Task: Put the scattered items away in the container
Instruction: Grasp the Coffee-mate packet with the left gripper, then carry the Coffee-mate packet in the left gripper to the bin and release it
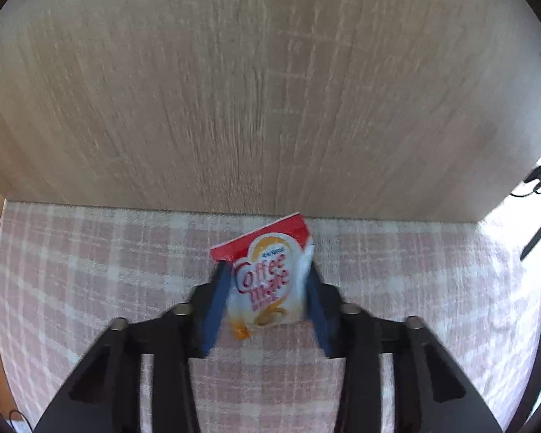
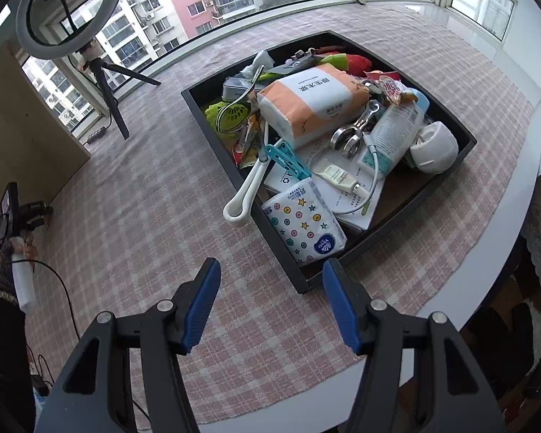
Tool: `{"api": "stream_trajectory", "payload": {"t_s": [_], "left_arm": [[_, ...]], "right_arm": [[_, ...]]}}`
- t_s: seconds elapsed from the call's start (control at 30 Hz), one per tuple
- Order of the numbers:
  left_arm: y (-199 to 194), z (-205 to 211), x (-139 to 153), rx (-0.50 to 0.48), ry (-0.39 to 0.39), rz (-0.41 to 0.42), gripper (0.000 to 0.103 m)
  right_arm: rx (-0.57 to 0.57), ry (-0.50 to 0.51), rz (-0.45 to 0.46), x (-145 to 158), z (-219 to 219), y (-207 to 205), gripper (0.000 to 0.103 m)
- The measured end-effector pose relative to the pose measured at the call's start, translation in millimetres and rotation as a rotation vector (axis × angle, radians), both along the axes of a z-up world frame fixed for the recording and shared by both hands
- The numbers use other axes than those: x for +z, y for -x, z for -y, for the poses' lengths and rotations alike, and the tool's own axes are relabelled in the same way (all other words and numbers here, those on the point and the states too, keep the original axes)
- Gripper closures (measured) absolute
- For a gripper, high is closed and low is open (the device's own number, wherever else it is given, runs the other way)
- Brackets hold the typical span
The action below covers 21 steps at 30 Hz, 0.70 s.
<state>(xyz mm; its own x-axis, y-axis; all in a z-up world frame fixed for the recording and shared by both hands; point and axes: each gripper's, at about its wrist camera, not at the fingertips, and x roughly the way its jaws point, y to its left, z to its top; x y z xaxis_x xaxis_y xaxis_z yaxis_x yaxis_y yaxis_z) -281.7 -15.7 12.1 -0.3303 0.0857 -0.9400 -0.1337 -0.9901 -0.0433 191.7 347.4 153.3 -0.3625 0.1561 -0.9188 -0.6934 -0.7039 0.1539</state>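
Note:
In the left wrist view my left gripper (image 1: 267, 270) is shut on a red and white Coffee Mate sachet (image 1: 267, 281), its blue pads pressing both sides, over the pink checked tablecloth (image 1: 90, 274) close to a wooden panel. In the right wrist view my right gripper (image 2: 270, 274) is open and empty, above the cloth just in front of the black tray (image 2: 299, 278). The tray is piled with several items: an orange and white wipes pack (image 2: 313, 101), a star-patterned tissue pack (image 2: 303, 223), a white ball-shaped object (image 2: 434, 148), a white spoon (image 2: 245, 195).
A light wooden panel (image 1: 252, 90) stands upright right behind the sachet. A ring light on a tripod (image 2: 90, 54) stands at the back left by the windows. The white table edge (image 2: 494, 252) curves along the right. A hand holding the other gripper (image 2: 18, 252) is at far left.

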Motion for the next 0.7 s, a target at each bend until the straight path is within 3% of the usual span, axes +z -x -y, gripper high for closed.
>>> {"api": "stream_trajectory", "payload": {"t_s": [0.23,0.4,0.5,0.7], "left_arm": [[-39,31,12,0.013,-0.012,-0.019,0.093],[-79,44,26,0.012,-0.029,-0.025,0.094],[-109,50,37,0.024,-0.081,-0.013,0.094],[-178,16,84,-0.058,-0.123,-0.070,0.094]], "right_arm": [[0.013,-0.011,-0.034,7,1,-2,0.045],[0.049,-0.021,-0.063,10,3,-3,0.045],[0.061,-0.018,-0.087,11,2,-8,0.045],[0.058,-0.014,-0.128,19,-15,-25,0.045]]}}
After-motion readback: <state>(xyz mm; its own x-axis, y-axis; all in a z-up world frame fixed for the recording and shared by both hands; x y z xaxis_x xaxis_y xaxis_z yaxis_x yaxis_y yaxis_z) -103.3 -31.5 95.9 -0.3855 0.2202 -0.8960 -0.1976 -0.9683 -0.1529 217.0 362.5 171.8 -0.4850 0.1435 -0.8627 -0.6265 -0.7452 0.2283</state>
